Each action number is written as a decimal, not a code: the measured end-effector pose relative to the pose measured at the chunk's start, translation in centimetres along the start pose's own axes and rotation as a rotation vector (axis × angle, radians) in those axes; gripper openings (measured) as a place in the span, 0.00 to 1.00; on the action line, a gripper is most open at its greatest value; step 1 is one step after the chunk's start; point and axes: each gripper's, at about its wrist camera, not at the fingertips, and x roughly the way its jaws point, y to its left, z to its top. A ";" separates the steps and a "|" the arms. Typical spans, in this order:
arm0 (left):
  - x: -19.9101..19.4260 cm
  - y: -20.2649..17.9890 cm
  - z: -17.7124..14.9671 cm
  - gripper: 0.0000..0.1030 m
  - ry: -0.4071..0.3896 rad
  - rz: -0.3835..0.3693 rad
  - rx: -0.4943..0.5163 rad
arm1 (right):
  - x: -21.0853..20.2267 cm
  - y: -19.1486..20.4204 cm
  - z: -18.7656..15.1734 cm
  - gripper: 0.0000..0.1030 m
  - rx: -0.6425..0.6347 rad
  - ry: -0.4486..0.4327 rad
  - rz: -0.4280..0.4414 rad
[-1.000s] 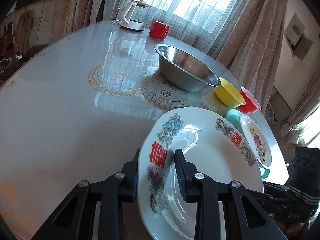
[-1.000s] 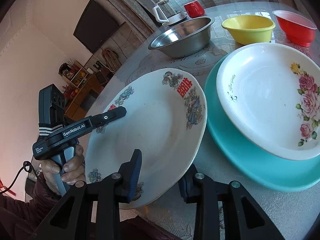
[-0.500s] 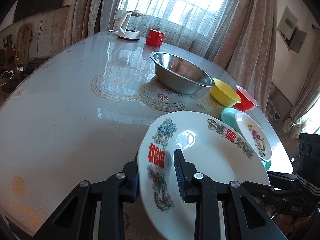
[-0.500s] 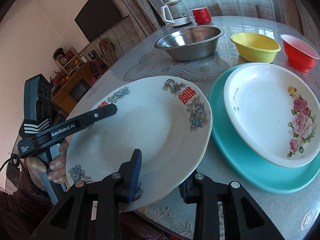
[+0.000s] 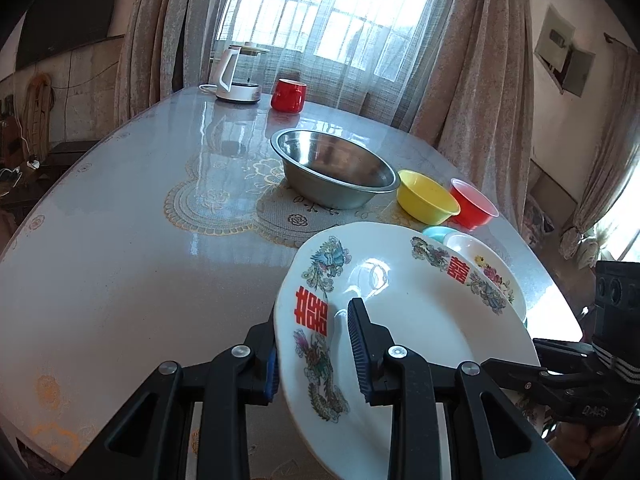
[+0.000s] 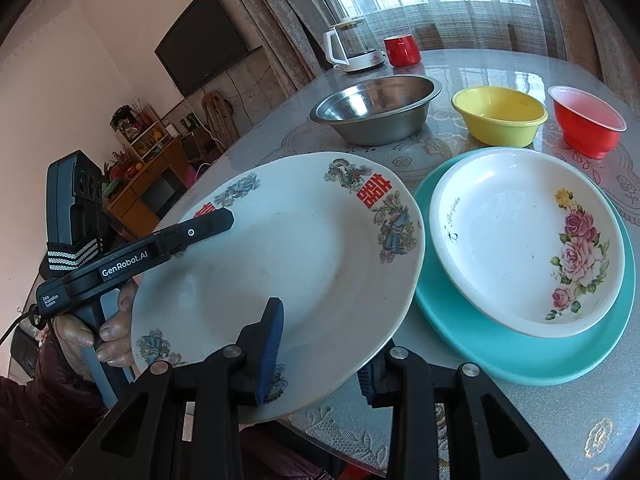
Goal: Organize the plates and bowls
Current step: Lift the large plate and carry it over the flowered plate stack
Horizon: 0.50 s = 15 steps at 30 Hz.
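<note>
My left tool [image 5: 312, 356] is clenched on the near-left rim of the dragon plate [image 5: 404, 320], one pad under the lip and one inside the well. My right tool [image 6: 320, 350] grips the same plate on its near-right rim, so the plate hangs between my two hands, clear of the counter [image 5: 132, 248] and tipped a little.

What the next move turns on, as I judge it: the stack lies to the right of what I carry. There the rose plate [image 6: 520, 240] sits inside the teal plate [image 6: 500, 352], just beside my plate's right edge, with my right hand the nearer one. The dragon plate looks wider than the rose plate, so setting it on top may leave it rocking.

Beyond, left to right, stand the steel bowl [image 6: 380, 112], the yellow bowl [image 6: 498, 116] and the red bowl [image 6: 586, 120], apart from one another. Farther back are a kettle [image 5: 240, 76] and a red mug [image 5: 289, 95].

The counter is glossy over a lace-patterned cloth; curtained windows stand behind.
</note>
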 end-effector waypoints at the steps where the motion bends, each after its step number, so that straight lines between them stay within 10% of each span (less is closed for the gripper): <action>1: -0.1 -0.3 0.2 0.29 -0.004 -0.006 0.005 | -0.3 -0.1 0.0 0.32 0.001 -0.007 -0.002; 15: 1.6 -5.2 2.3 0.29 -0.006 -0.078 0.088 | -4.5 -2.5 -0.6 0.32 0.065 -0.089 -0.059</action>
